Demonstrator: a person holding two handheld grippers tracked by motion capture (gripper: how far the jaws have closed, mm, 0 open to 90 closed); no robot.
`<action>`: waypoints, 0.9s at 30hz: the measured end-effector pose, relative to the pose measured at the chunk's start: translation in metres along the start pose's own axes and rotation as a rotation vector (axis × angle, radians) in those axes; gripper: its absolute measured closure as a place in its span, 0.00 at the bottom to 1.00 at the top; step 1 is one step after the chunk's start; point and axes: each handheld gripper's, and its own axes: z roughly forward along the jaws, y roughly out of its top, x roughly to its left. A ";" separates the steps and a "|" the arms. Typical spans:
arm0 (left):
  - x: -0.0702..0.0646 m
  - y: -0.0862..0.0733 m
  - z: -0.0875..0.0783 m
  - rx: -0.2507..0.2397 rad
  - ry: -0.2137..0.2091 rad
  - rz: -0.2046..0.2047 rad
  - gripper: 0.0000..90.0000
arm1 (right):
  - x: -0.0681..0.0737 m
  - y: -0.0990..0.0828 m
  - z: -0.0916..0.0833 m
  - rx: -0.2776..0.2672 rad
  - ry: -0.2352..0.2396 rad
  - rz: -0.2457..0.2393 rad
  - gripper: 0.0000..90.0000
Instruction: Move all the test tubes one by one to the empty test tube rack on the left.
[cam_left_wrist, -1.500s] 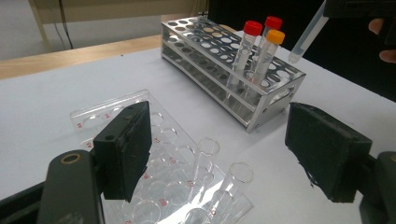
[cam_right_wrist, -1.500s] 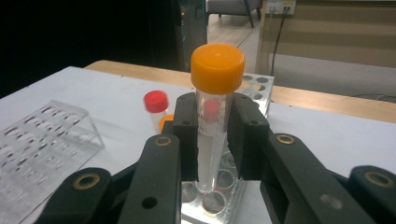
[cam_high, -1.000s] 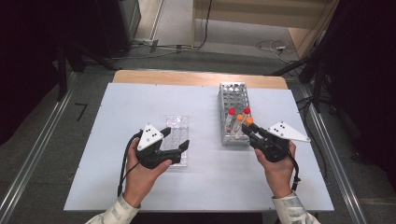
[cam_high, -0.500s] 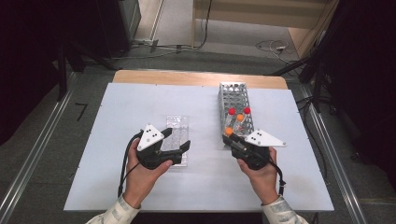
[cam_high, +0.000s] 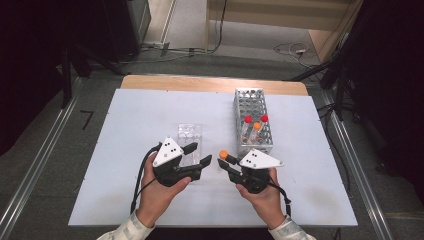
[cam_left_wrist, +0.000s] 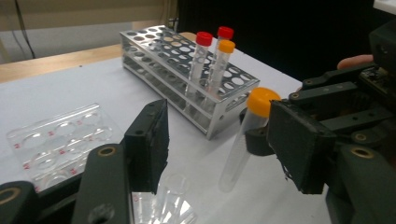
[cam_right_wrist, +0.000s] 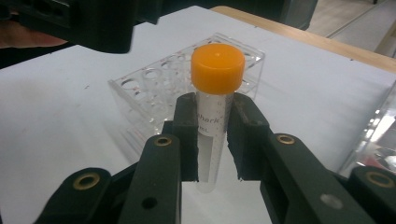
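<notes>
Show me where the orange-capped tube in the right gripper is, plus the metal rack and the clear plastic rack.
orange-capped tube (cam_right_wrist: 217, 70), right gripper view, on its orange cap.
metal rack (cam_high: 248, 100), high view, on its perforated top plate.
clear plastic rack (cam_high: 189, 132), high view, on its far, uncovered end.

The clear plastic tube with the orange cap (cam_right_wrist: 213, 116) has its lower end hidden behind the right gripper (cam_right_wrist: 212, 140); its printed label is partly covered, unreadable.
</notes>
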 end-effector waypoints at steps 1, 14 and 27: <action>-0.001 0.000 0.001 -0.004 -0.013 0.005 0.46 | 0.001 0.000 0.001 0.001 0.006 -0.004 0.79; -0.016 -0.002 0.007 0.015 -0.085 0.065 0.63 | 0.022 0.005 0.000 -0.002 0.073 -0.035 0.79; -0.015 0.000 0.003 0.026 -0.101 0.065 0.79 | 0.026 0.007 -0.002 -0.012 0.094 -0.032 0.71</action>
